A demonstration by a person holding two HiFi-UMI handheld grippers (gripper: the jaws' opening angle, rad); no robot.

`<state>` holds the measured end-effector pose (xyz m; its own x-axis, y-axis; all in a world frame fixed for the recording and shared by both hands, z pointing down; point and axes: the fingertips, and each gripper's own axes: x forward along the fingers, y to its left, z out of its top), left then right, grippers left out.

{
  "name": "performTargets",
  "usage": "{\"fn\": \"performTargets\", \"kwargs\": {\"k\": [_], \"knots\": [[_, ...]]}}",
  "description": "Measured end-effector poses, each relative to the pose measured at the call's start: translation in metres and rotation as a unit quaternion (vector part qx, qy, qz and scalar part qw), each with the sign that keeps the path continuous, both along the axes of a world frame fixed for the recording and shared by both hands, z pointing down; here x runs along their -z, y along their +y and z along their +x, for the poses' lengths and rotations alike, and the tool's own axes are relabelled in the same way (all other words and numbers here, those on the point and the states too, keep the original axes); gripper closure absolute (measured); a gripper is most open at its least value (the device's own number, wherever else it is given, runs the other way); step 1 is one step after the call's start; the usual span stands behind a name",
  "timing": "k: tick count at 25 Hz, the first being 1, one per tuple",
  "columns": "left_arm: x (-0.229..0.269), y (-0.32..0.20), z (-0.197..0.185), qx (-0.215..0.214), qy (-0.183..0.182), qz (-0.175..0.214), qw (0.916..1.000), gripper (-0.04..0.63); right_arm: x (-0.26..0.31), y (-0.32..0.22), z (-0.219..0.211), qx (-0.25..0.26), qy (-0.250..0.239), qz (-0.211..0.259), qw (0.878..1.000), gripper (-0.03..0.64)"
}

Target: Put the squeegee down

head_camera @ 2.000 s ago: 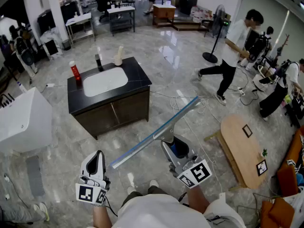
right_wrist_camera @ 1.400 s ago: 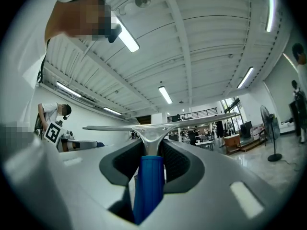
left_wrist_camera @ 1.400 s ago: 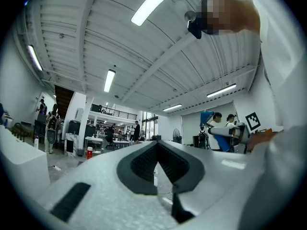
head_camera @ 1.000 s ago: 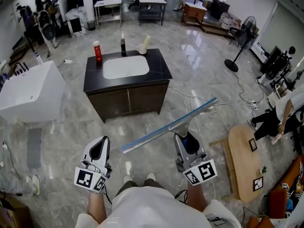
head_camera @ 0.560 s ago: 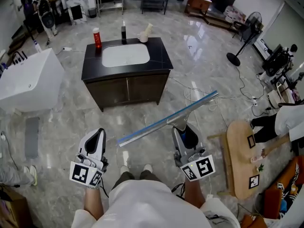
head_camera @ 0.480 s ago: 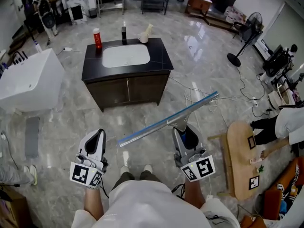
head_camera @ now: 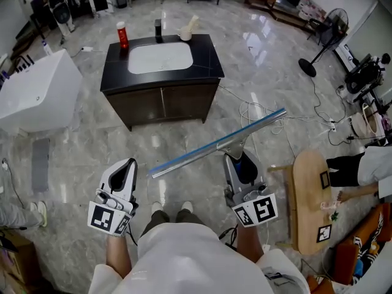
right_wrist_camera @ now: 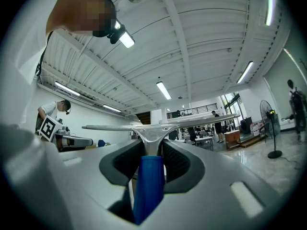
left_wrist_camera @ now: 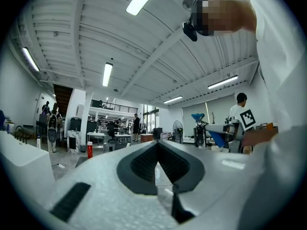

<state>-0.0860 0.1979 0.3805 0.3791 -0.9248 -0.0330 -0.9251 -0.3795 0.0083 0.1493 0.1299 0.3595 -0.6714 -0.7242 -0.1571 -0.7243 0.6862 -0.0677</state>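
Note:
The squeegee [head_camera: 215,144] has a long metal blade and a blue handle [head_camera: 245,167]. My right gripper [head_camera: 240,158] is shut on that handle and holds the blade level above the floor, slanting from lower left to upper right. In the right gripper view the blue handle [right_wrist_camera: 149,186] sits between the jaws of the right gripper [right_wrist_camera: 153,147], with the blade [right_wrist_camera: 196,120] crossing just past them. My left gripper [head_camera: 126,165] hangs at the left, shut and empty. In the left gripper view, the left gripper [left_wrist_camera: 157,145] has its pads meeting at the tip.
Ahead stands a dark cabinet with a black top [head_camera: 205,54] and white basin [head_camera: 159,57], bearing a red bottle [head_camera: 122,34], a dark bottle [head_camera: 157,29] and a cream object [head_camera: 188,27]. A white tub [head_camera: 33,100] is left, a wooden table [head_camera: 308,201] right, cables [head_camera: 257,112] on the floor.
Both grippers have shifted a little forward, toward the cabinet. The squeegee stays in the right gripper with the same slant. The left gripper stays shut.

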Motion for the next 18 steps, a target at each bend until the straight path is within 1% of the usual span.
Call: {"fn": "performTargets", "kwargs": {"k": [5, 8, 13, 18], "knots": [[-0.006, -0.029, 0.02, 0.007, -0.006, -0.002, 1.0, 0.595, -0.013, -0.029, 0.011, 0.007, -0.006, -0.015, 1.0, 0.476], [-0.01, -0.049, 0.025, 0.003, -0.005, -0.006, 1.0, 0.595, -0.02, -0.047, 0.012, 0.007, -0.006, -0.022, 1.0, 0.476], [-0.019, -0.098, 0.012, 0.002, 0.004, -0.007, 1.0, 0.595, -0.026, -0.09, 0.008, -0.007, -0.003, -0.025, 1.0, 0.476], [-0.024, -0.171, -0.015, -0.022, 0.012, -0.005, 0.9997, 0.595, -0.028, -0.151, -0.018, -0.029, 0.007, -0.026, 0.999, 0.476]]}}
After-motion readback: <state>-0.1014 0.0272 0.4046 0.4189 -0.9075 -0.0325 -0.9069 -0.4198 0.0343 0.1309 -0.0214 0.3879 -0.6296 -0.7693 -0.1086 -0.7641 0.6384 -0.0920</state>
